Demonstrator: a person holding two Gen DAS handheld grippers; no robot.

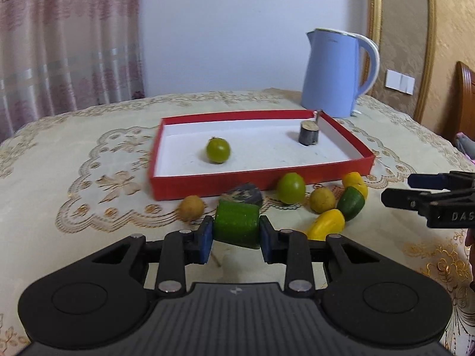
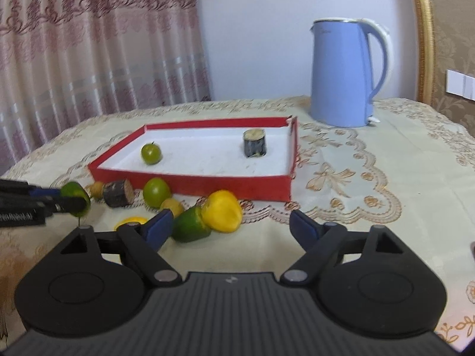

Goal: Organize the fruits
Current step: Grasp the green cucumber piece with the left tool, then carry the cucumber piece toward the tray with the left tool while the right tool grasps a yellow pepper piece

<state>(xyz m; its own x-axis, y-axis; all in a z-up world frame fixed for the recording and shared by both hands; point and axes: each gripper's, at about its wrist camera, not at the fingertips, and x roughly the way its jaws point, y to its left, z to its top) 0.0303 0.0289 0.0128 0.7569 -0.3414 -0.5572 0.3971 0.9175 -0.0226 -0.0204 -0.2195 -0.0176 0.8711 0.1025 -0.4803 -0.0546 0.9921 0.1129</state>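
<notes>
My left gripper (image 1: 237, 233) is shut on a green cucumber-like chunk (image 1: 237, 227), held just above the tablecloth in front of the red tray (image 1: 261, 182). Inside the tray are a round green fruit (image 1: 218, 150) and a dark cylinder piece (image 1: 308, 133). My right gripper (image 2: 231, 224) stands open. A green chunk (image 2: 190, 227) and a yellow piece (image 2: 222, 210) lie between its fingers, toward the left one. In the right wrist view the left gripper (image 2: 71, 200) enters from the left with its green chunk (image 2: 75, 191).
Loose pieces line the tray's front: two brown balls (image 1: 193, 206) (image 1: 323, 199), a dark chunk (image 1: 245, 194), a green fruit (image 1: 291, 188) and a yellow piece (image 1: 326, 224). A blue kettle (image 1: 335, 74) stands behind the tray's right corner. Curtains hang beyond the table's far edge.
</notes>
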